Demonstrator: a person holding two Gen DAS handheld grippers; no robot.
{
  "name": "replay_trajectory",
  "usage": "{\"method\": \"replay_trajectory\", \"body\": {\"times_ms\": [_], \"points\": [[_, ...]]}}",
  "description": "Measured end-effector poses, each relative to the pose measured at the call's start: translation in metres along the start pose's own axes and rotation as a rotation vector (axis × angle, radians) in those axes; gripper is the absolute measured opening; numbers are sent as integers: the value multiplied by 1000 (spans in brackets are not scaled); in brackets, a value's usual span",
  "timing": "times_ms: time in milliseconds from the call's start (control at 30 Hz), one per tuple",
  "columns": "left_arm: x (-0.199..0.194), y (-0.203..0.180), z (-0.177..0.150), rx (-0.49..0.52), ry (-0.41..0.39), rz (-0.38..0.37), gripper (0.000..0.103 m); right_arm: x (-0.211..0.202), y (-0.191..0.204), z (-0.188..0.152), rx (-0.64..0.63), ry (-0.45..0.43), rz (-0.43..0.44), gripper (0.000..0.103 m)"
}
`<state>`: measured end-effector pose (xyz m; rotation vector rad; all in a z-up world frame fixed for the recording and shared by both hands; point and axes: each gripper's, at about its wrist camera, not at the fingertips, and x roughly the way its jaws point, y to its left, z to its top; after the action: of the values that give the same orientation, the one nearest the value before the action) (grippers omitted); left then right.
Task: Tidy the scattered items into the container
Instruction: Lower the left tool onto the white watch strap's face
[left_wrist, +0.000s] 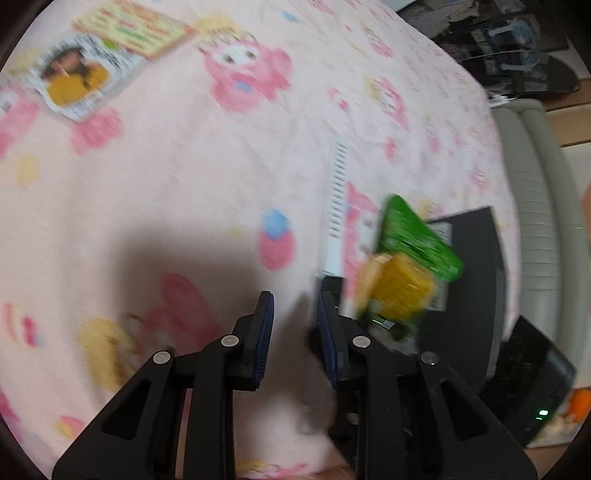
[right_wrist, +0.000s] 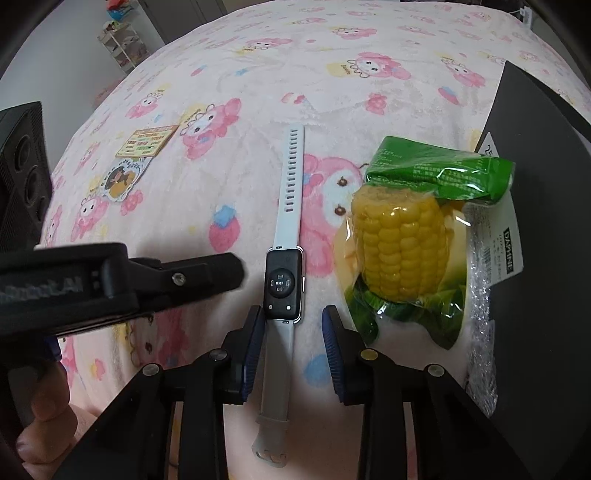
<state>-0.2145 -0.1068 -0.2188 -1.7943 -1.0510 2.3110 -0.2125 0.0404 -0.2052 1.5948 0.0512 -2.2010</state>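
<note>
In the left wrist view, which is blurred, the left gripper (left_wrist: 291, 306) points down at a bed (left_wrist: 184, 177) covered by a pink cartoon-print blanket; its fingers stand a little apart with nothing between them. Just to the right of them lie a packet of corn (left_wrist: 402, 280) with a green top, a white watch (left_wrist: 338, 206) whose strap runs away up the blanket, and the dark box (left_wrist: 476, 258) that the corn partly rests against. Far off at the upper left lie two stickers (left_wrist: 74, 79) – one with a yellow figure, one orange-edged card touching it. In the right wrist view the right gripper (right_wrist: 293, 319) hangs over the watch (right_wrist: 282, 282): the watch lies face down on the bed (right_wrist: 258, 74), its strap passing between the two fingers, the left finger right at the edge of the watch body and the right finger clear of it, so the fingers are open around it and not pressing. The corn (right_wrist: 399, 247) lies just right of the watch, apart from it, its far side on the box (right_wrist: 546, 221). The left gripper (right_wrist: 207, 275) reaches in from the left – held by a hand (right_wrist: 44, 413) at the lower left – its tip near the watch body without touching. The stickers (right_wrist: 127, 173) lie well apart, further up the blanket.
</note>
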Motion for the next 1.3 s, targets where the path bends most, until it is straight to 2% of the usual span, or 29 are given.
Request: {"method": "replay_trajectory", "body": {"times_ms": [100,200,367,467,567,600,633,700,767,933,1133,1300], "points": [[5,2,1,-22,30,-88,21,1,1,2,-13,-14,0,29],[8,-1,0,-16,44,-142,21,2,5,5,-44,-30,7,22],[7,-3,3,-18,67,-223,22,-7,11,7,-77,-73,15,20],[14,-5,4,-30,102,-220,22,-12,15,6,-114,-97,-19,20],[13,-5,3,-30,92,-189,23,-18,21,3,-174,-119,-65,20],[13,-4,3,-31,89,-180,23,-20,22,1,-188,-120,-73,19],[13,-4,3,-32,86,-172,22,-21,24,0,-198,-120,-72,9],[12,-2,4,-35,80,-156,22,-25,26,-3,-222,-125,-85,8],[13,0,3,-45,87,-181,22,-26,28,-5,-249,-131,-105,8],[8,0,3,-42,83,-219,22,-18,29,-2,-231,-103,-47,8],[17,9,4,-66,100,-117,22,-9,31,-2,-226,-65,29,8],[11,19,8,-111,63,-96,20,-17,18,0,-144,-63,96,8]]}}
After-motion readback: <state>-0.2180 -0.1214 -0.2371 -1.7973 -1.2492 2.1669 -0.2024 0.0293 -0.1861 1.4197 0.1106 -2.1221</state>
